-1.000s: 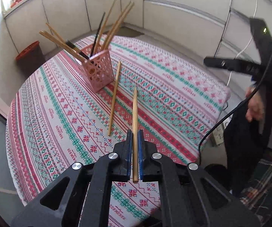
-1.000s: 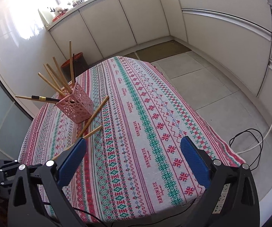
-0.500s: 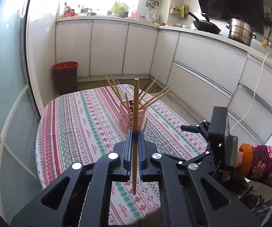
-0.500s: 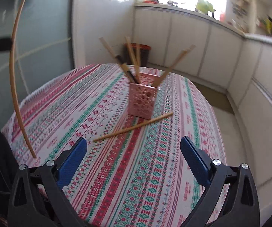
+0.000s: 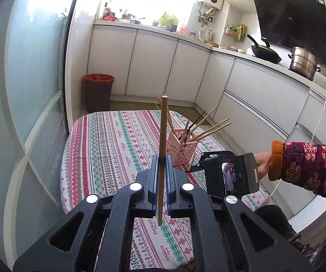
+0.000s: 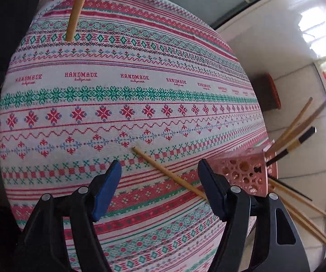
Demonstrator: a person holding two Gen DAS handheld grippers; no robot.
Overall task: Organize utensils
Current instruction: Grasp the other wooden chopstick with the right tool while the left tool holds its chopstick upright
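My left gripper (image 5: 161, 162) is shut on a wooden chopstick (image 5: 163, 124), which stands upright above the near part of the table. A pink perforated holder (image 5: 182, 150) with several chopsticks leaning out stands just beyond it. In the right wrist view my right gripper (image 6: 159, 170) points down at the tablecloth (image 6: 126, 95) with its jaws closing. A loose chopstick (image 6: 169, 174) lies slanted between them, touching neither pad, its far end hidden behind the right finger. The holder (image 6: 242, 170) is close beside that finger. The held chopstick (image 6: 76, 11) shows at upper left.
A hand in a patterned sleeve (image 5: 307, 167) carries the right gripper (image 5: 228, 174) beside the holder. A red bin (image 5: 98, 90) stands on the floor past the table's far edge. White cabinets run along the right; a glass door stands at the left.
The left gripper lifted its chopstick off the table and turned it upright. The right gripper rolled over and swung down over the loose chopstick beside the holder, its jaws narrowing.
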